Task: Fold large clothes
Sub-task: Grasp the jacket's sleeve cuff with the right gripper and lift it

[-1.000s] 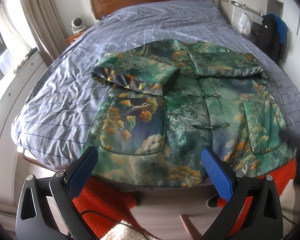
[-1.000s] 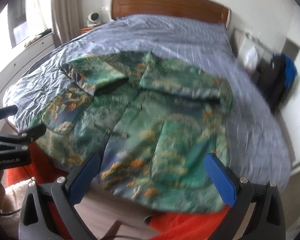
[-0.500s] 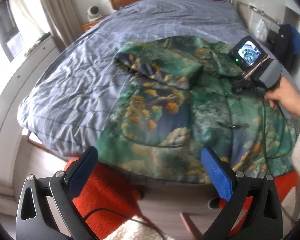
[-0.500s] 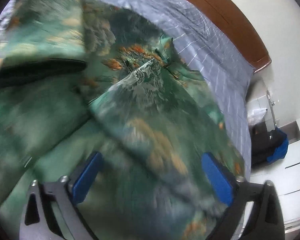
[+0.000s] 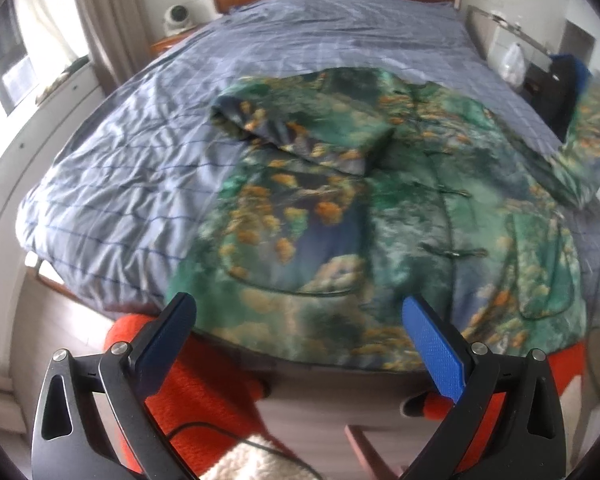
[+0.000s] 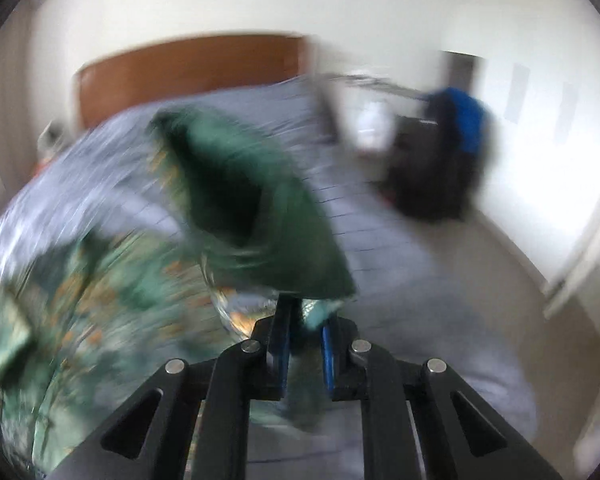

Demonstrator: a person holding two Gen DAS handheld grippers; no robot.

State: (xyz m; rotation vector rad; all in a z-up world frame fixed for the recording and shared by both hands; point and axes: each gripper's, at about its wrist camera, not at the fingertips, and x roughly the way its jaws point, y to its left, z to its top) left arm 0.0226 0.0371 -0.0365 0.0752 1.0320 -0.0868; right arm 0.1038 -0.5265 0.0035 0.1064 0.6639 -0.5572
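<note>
My left gripper (image 5: 298, 344) hangs off the foot of the bed (image 5: 148, 152), fingers wide apart and holding nothing, aimed at the jacket's hem at about 12 o'clock from it. The jacket (image 5: 400, 216) lies front-up on the bed, its hem drooping over the edge. Its sleeve at 11 o'clock (image 5: 300, 128) is already folded across the chest, so I count that side done. At 2 o'clock the other sleeve (image 5: 588, 148) is lifted clear of the bed. My right gripper (image 6: 306, 344) has it: fingers pinched tight on the cuff, the sleeve's dark opening (image 6: 228, 200) ballooning above, all badly blurred. As I judge it, this sleeve is not yet laid flat, and the body folds are all still to do.
</note>
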